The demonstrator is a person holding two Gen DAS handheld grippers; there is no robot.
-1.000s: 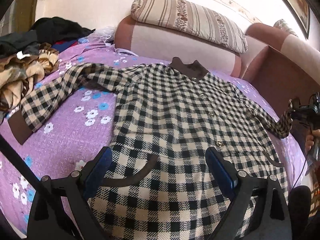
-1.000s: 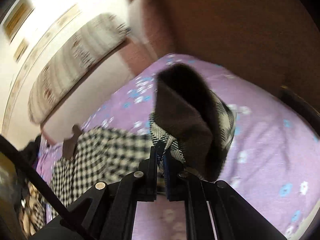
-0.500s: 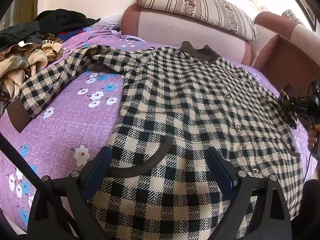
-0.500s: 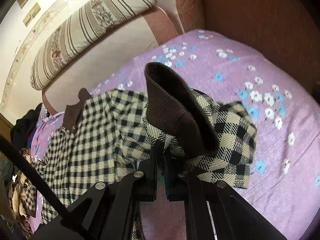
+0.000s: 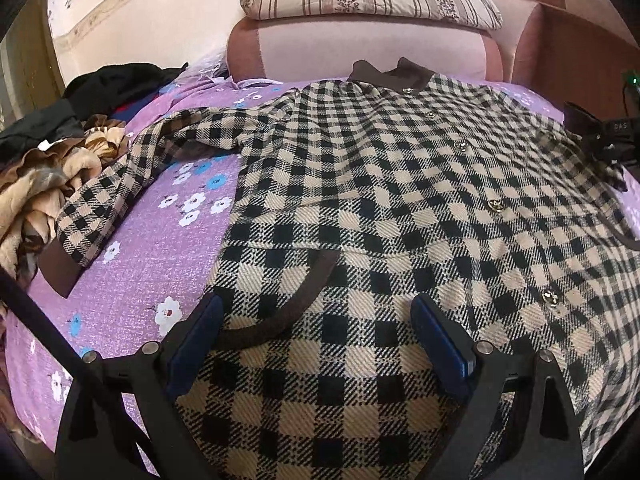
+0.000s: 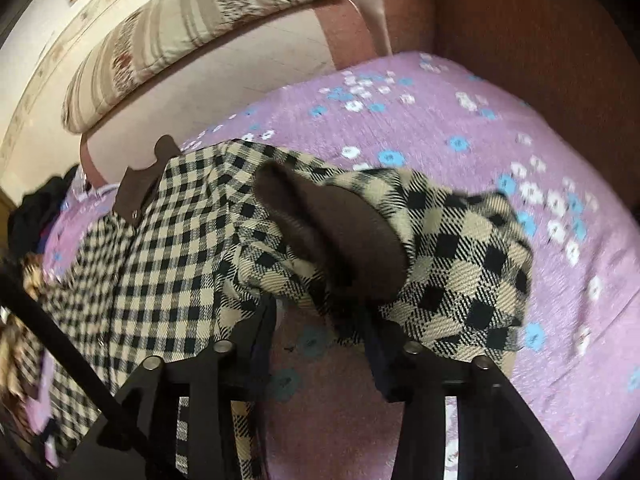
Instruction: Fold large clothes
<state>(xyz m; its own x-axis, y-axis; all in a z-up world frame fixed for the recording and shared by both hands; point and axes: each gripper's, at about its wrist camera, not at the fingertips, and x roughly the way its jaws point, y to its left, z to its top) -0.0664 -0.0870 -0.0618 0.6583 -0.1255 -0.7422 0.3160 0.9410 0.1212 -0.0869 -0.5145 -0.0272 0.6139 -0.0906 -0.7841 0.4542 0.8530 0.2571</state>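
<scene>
Right wrist view: right gripper jaws are opening – the sleeve with its brown cuff lies bunched just ahead of the fingers, draped over the pads but not pinched. It sits at the coat's edge, probably dropped there to start the inward fold. The coat lies flat, front up, on the purple bedspread, collar toward the headboard – spread so both sides can fold in. Left gripper hangs over the lower front with jaws wide, nothing between them. Far sleeve is stretched out, not yet folded.
</scene>
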